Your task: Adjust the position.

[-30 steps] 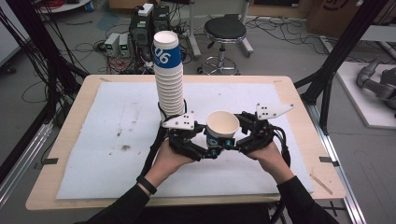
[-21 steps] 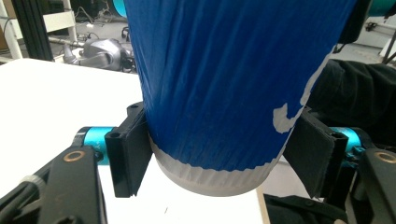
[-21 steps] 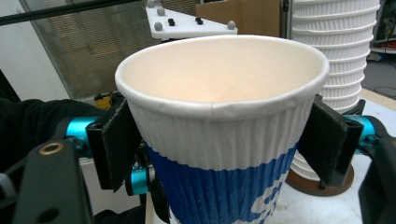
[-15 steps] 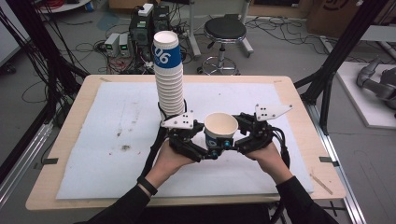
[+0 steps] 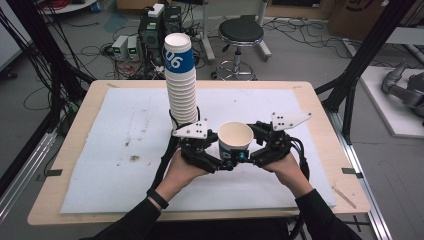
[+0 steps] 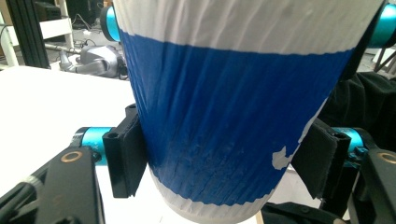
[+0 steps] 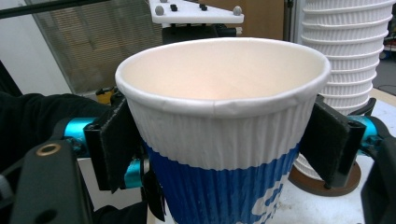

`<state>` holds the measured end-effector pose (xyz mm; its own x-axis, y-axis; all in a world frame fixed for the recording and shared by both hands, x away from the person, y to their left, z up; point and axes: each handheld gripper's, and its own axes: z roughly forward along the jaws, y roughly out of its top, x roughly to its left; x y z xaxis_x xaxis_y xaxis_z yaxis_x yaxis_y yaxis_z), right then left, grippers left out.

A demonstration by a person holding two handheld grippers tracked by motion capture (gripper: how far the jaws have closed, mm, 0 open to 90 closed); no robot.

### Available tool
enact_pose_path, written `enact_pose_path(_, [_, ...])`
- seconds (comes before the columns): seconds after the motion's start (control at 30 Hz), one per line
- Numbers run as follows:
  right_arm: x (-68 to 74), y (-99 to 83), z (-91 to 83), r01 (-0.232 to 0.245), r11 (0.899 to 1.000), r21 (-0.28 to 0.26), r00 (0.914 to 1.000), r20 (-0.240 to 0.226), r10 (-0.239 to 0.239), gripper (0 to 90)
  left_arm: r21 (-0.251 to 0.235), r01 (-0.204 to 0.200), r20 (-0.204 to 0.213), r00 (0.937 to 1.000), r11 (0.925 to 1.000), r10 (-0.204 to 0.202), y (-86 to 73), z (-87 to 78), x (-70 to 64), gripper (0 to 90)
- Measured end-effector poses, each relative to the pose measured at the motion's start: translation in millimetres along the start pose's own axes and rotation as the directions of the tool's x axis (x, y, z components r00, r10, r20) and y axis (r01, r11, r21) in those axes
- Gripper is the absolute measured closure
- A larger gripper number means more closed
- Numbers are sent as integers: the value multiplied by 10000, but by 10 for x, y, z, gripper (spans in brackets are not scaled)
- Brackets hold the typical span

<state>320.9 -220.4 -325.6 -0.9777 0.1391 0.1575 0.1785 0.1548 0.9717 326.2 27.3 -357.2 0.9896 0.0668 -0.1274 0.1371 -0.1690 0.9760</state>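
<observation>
A single ribbed paper cup (image 5: 235, 140), white with a blue band, is held upright and open-mouthed just above the white mat, between both grippers. My left gripper (image 5: 216, 159) is shut on its lower blue part (image 6: 224, 116), a black pad (image 6: 125, 161) pressed to each side. From the other side my right gripper (image 5: 254, 152) is shut on it higher up, with pads (image 7: 329, 140) against the white ribbing under the rim (image 7: 219, 105). A tall stack of like cups (image 5: 180, 82) stands just behind the left gripper; its foot rests on a brown disc (image 7: 327, 179).
The white mat (image 5: 100, 150) covers most of the wooden table (image 5: 60, 210). Beyond the far edge are a black stool (image 5: 241, 32), boxes of electronics (image 5: 150, 30) and floor cables. Black frame posts (image 5: 360, 65) rise at the table's sides.
The cup and both grippers have sunk very slightly toward the person; both holds are unchanged. The stack has not moved.
</observation>
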Motion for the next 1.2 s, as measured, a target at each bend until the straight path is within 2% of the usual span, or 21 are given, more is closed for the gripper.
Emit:
enact_pose_path(0.17, [4, 15, -10, -123, 9998, -127, 9999, -22, 123, 175, 151, 8, 33, 10000, 9999, -8, -9, 18, -1, 281])
enact_pose_path(0.43, [5, 19, -17, -3, 10000, -82, 10000, -25, 3, 198, 177, -50, 17, 10000, 9998, 50, -6, 14, -3, 277])
enact_pose_path(0.57, [0, 22, -29, 39, 9999, -138, 10000, 21, -39, 205, 176, -38, -199, 9998, 9998, 42, 0, 8, -5, 182])
enact_pose_path(0.67, [-7, 21, -50, 43, 9999, -111, 9999, 117, -42, 207, 163, -77, -256, 9996, 9998, 81, 8, -18, -6, 166])
enact_pose_path(0.93, [-42, 13, -157, 79, 9999, -136, 9987, 498, -72, 207, 260, -325, -772, 9964, 9991, 344, 37, -212, -4, 156])
enact_pose_path(1.2, [-80, -8, -234, 166, 9999, -29, 9956, 925, -162, 207, -130, -408, -1363, 9899, 9991, 386, 70, -474, -3, 156])
